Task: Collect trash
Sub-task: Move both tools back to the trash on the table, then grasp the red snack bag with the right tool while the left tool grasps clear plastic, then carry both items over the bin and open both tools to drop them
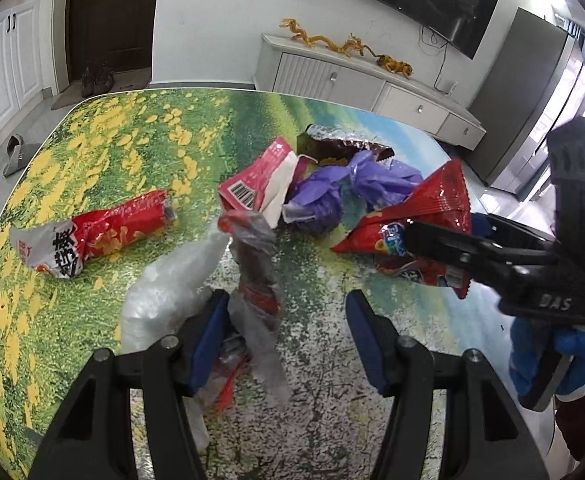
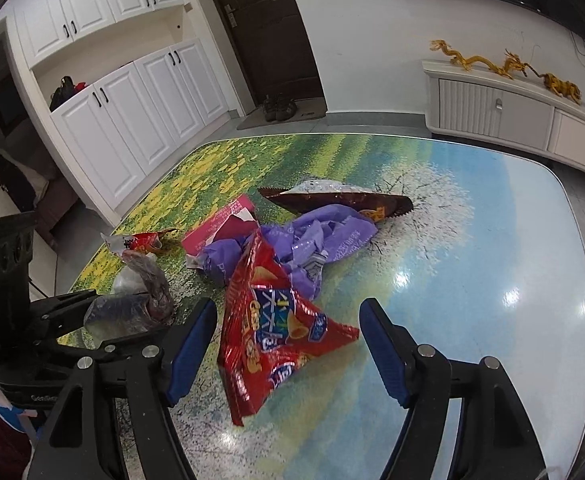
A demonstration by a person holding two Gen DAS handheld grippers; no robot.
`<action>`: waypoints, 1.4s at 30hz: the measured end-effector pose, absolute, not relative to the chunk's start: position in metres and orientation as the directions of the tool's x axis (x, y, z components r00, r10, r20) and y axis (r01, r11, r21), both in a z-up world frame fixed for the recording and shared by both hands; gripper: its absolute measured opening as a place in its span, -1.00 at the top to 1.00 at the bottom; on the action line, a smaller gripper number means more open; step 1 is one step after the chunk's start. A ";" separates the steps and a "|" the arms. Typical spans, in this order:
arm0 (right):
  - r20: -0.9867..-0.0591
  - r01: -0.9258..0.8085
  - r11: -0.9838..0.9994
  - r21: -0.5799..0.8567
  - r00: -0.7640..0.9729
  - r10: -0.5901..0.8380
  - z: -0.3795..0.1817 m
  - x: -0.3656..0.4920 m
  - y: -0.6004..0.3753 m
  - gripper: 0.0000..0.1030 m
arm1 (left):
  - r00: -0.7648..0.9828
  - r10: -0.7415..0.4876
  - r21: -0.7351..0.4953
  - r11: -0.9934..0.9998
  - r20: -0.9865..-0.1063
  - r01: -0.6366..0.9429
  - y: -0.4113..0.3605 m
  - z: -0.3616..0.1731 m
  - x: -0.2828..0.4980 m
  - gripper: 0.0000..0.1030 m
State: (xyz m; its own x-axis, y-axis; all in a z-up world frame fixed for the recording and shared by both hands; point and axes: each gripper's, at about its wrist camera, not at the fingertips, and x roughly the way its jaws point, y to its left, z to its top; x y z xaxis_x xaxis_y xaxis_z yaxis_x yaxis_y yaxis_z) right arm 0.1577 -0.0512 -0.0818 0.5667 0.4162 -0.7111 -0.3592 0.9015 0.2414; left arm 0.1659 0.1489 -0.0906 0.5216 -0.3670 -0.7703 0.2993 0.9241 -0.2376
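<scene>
Crumpled red chip bag [image 2: 280, 328] lies between open right tongs [image 2: 288, 344]; left tongs [image 1: 288, 344] open.

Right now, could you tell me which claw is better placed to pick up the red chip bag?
The right claw. Its open jaws already straddle the red chip bag. The left claw sits off to the side with crumpled clear plastic wrappers against one finger.

Three red wrappers [image 1: 120, 226], one purple bag [image 1: 324, 196], one brown wrapper [image 2: 332, 200].
</scene>
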 end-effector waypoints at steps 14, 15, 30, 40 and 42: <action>-0.737 -0.377 0.897 0.233 0.534 0.415 -0.097 0.133 -0.059 0.38 | 0.497 -0.387 -0.235 0.910 -0.777 0.341 0.123 -0.092 0.131 0.51; -0.740 -0.376 0.895 0.238 0.527 0.418 -0.099 0.129 -0.060 0.46 | 0.498 -0.386 -0.234 0.910 -0.776 0.341 0.121 -0.092 0.128 0.52; -0.716 -0.314 0.905 0.286 0.558 0.420 -0.087 0.054 -0.101 0.54 | 0.506 -0.396 -0.277 0.914 -0.766 0.297 0.122 -0.084 0.072 0.55; -0.673 -0.256 0.915 0.312 0.620 0.403 -0.069 0.002 -0.139 0.54 | 0.548 -0.413 -0.295 0.909 -0.728 0.293 0.111 -0.056 0.050 0.57; -0.668 -0.231 0.920 0.317 0.634 0.390 -0.068 -0.007 -0.154 0.54 | 0.548 -0.419 -0.293 0.906 -0.724 0.305 0.103 -0.051 0.048 0.57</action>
